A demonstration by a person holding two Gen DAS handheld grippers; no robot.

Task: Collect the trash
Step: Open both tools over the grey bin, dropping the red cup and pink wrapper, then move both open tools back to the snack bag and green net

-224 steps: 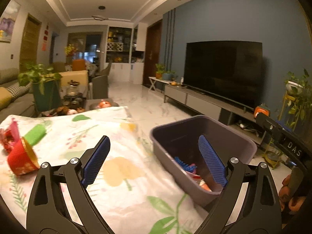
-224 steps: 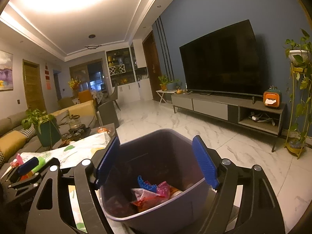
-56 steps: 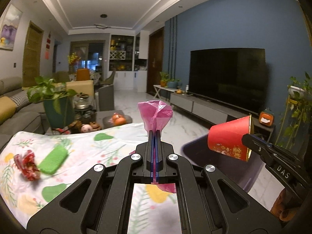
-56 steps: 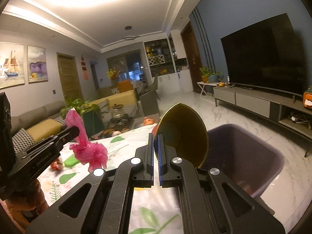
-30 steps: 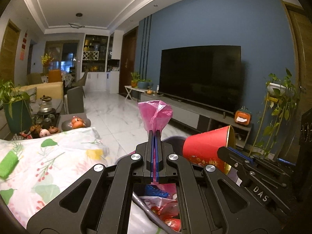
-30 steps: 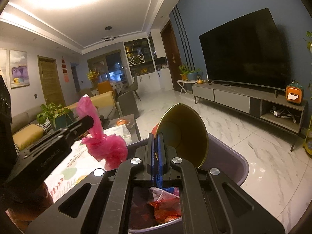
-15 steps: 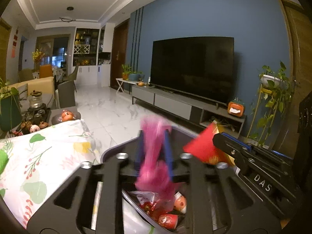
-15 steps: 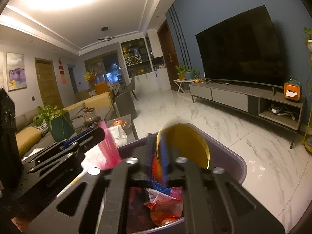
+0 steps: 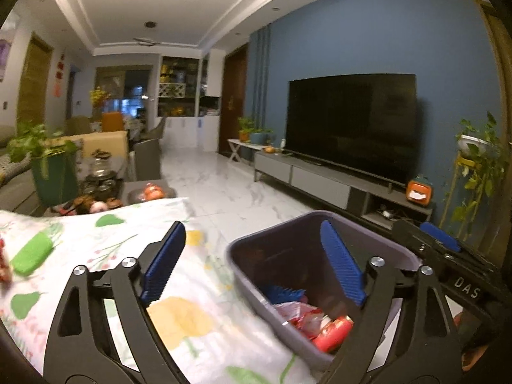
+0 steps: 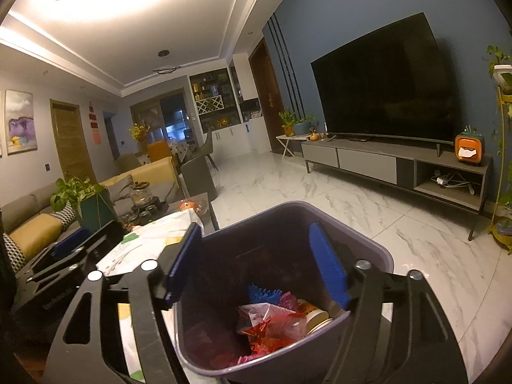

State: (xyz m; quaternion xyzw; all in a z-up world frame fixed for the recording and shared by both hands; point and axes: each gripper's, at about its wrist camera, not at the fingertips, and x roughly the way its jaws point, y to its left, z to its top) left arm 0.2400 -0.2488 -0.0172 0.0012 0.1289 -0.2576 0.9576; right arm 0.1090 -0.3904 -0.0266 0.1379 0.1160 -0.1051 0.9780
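**Q:** What does the figure show of the two grippers?

**A:** The left gripper (image 9: 252, 262) is spread wide, with nothing between its blue pads (image 9: 163, 260). It points past the near edge of the bin (image 9: 396, 249) and over the floral tablecloth (image 9: 179, 316). The right gripper (image 10: 256, 262) is likewise spread and empty, and hangs directly above the open bin (image 10: 382, 256).

**Q:** Where is the trash?

**A:** Most of it lies in the bottom of the bin: a red cup (image 9: 332, 334), crumpled red and pink wrappers (image 10: 272, 324), a pale cup (image 10: 316, 318) and a blue ridged piece (image 10: 264, 294). The bin stands just beside the table edge, on the television side. On the cloth, at the far left of the left wrist view, a green oblong item (image 9: 30, 254) is left, and at the very frame edge a blurred red scrap (image 9: 3, 267) that cannot be identified.

**Q:** Which step is in hand?

**A:** Judging by the empty pads over a filled bin, a drop appears complete, and the task stands between deposit and the next pick-up.

**Q:** What does the next move call for?

**A:** Probably a swing of the left gripper back across the cloth to the green item, staying spread until the pads stand on either side of it. The item lies flat, so a low approach would be needed, and care not to pinch the cloth with it.
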